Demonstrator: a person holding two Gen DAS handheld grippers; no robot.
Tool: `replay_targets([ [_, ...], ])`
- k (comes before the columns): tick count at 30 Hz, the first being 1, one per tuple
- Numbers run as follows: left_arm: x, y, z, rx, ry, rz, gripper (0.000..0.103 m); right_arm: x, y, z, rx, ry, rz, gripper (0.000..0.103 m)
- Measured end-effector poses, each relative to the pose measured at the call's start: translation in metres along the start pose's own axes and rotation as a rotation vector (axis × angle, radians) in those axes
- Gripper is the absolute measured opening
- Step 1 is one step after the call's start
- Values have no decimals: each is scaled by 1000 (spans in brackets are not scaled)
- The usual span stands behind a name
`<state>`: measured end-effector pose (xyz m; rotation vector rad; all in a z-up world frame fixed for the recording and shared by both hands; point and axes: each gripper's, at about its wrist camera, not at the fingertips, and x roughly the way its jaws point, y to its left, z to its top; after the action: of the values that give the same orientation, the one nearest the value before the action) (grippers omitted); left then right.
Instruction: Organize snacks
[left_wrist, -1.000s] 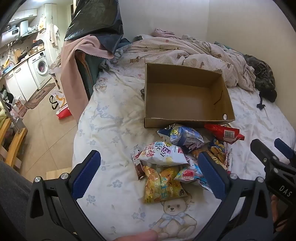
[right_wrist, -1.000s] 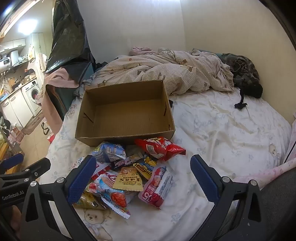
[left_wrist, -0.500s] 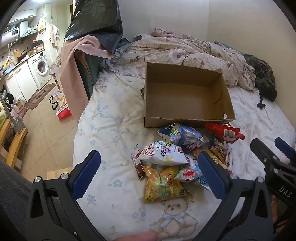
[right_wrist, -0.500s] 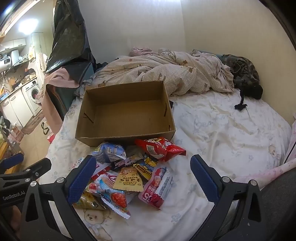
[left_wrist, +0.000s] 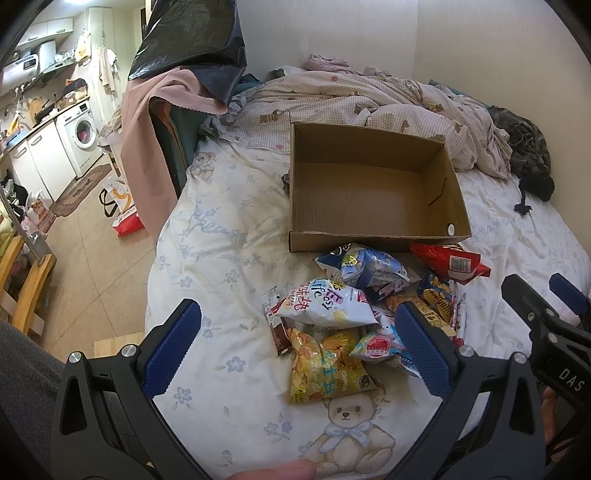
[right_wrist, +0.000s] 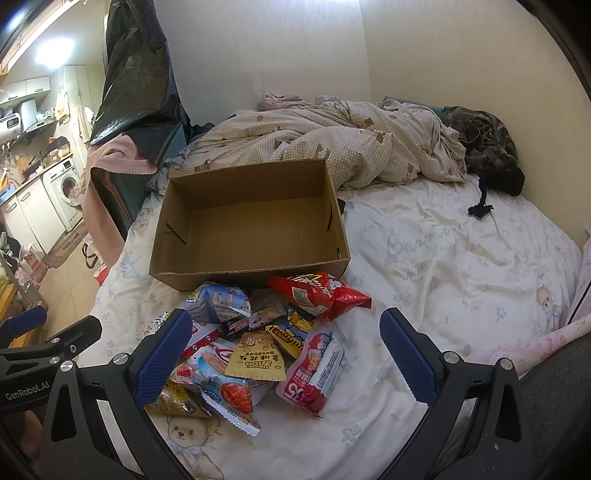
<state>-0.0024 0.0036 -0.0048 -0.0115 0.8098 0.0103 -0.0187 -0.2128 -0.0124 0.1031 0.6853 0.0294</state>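
Note:
An open, empty cardboard box (left_wrist: 373, 192) (right_wrist: 251, 225) sits on the bed. A pile of snack packets lies in front of it: a white packet (left_wrist: 325, 304), a yellow packet (left_wrist: 325, 369), a blue-white packet (left_wrist: 369, 269) (right_wrist: 221, 302), a red packet (left_wrist: 450, 262) (right_wrist: 317, 295), a pink-white packet (right_wrist: 314, 373). My left gripper (left_wrist: 297, 343) is open and empty, hovering above the near side of the pile. My right gripper (right_wrist: 286, 350) is open and empty, above the pile too.
A rumpled checked duvet (right_wrist: 332, 144) lies behind the box. A dark garment (right_wrist: 487, 147) lies at the far right by the wall. A chair draped in pink cloth and black plastic (left_wrist: 177, 92) stands at the bed's left edge. The floor drops off left.

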Motion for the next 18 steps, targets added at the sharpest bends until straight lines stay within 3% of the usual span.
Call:
replay_targets([
  [18,4,0,1,-18,19,-3,103,0,-2,2,4,0,-5,103],
])
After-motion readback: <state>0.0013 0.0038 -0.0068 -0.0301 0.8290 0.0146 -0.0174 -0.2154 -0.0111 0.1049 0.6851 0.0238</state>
